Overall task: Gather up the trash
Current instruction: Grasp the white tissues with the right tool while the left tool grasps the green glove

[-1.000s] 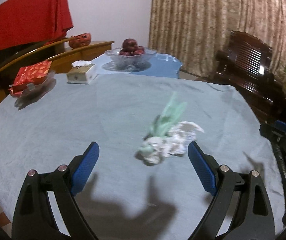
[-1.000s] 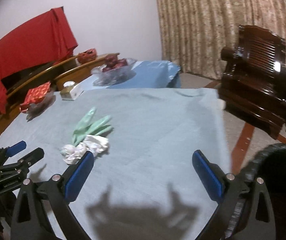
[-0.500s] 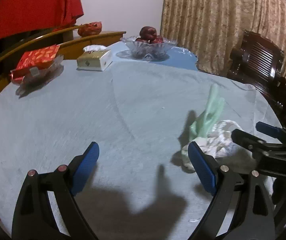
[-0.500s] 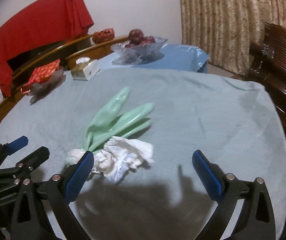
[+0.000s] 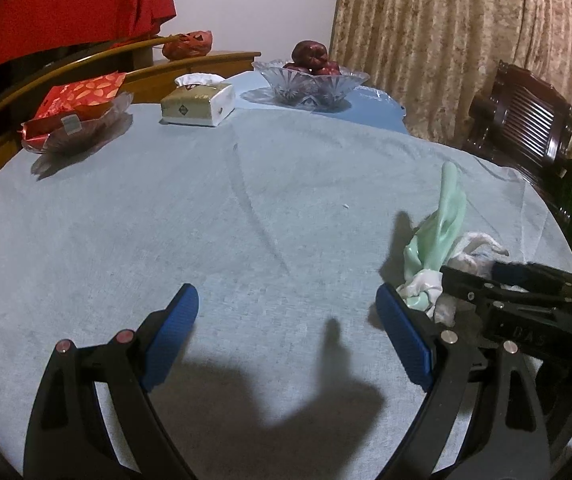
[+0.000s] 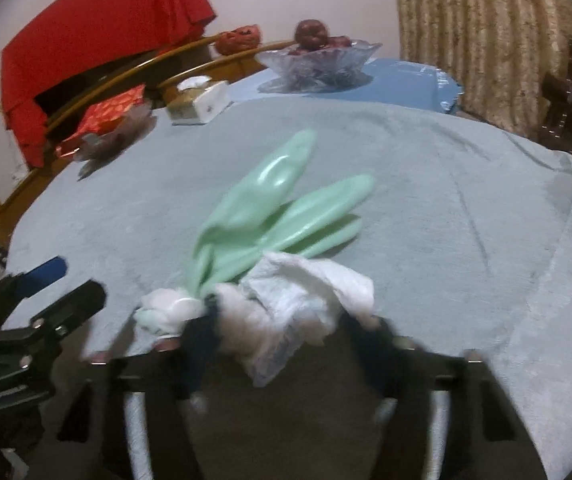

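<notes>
Grey-blue tablecloth (image 6: 465, 184), one pile of trash left beside its near edge.
The right gripper (image 6: 282, 340) is closing around the crumpled tissue (image 6: 286, 304); the pale green glove (image 6: 282, 208) lies mostly outside and may slip free. The left gripper (image 5: 286, 332) hangs wide, empty.

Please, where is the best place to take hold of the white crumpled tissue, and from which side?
Probably its thick bunched middle, from the near table edge, fingers either side. That bulk squeezes easily, while the green glove is tangled behind it. The right gripper is closing there already; the left gripper is open.
</notes>
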`<state>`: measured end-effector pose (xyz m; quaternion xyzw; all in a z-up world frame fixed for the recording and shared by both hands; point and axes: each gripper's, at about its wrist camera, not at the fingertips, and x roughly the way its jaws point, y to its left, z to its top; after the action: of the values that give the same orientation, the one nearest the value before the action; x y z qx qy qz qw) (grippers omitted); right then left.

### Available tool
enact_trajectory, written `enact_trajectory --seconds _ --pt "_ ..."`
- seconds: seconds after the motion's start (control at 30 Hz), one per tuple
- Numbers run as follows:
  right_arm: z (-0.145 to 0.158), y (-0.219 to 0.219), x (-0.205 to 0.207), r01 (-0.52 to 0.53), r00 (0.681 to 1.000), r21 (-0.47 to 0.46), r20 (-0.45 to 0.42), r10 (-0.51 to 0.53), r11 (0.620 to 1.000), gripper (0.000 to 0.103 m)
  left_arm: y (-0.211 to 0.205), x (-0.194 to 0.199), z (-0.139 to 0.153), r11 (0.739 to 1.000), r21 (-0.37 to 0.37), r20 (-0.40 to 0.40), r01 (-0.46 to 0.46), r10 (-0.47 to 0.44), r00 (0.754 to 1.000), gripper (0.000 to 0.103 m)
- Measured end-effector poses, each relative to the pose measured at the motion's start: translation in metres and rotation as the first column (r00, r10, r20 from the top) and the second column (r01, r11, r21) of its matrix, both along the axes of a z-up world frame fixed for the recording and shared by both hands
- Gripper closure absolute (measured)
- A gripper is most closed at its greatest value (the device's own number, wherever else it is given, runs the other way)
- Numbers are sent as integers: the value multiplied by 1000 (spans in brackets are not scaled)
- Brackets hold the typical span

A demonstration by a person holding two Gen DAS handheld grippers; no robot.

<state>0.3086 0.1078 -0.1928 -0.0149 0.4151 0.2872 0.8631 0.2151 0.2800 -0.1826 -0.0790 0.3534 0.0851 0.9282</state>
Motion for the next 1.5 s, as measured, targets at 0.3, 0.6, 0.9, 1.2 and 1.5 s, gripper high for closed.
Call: enact_trajectory --seconds 0.3,0.6,0.9,1.2,1.5 --pt "18 -29 -16 22 1000 75 9 -23 997 81 -18 5 5 999 3 7 43 -43 999 15" --pt "27 -85 -16 136 990 30 37 -137 990 80 -48 19 0 994 -11 -8 107 -107 994 15" --pt "19 -99 -12 157 987 9 34 -158 987 80 -67 49 -17 990 -22 -87 143 -144 986 19" --pt "17 -105 -16 166 986 15 29 -166 986 80 -78 77 -19 979 -63 -114 195 -201 973 46" --pt "30 -111 -19 192 980 29 47 -193 981 80 -86 55 -12 975 -108 -101 196 -207 973 76"
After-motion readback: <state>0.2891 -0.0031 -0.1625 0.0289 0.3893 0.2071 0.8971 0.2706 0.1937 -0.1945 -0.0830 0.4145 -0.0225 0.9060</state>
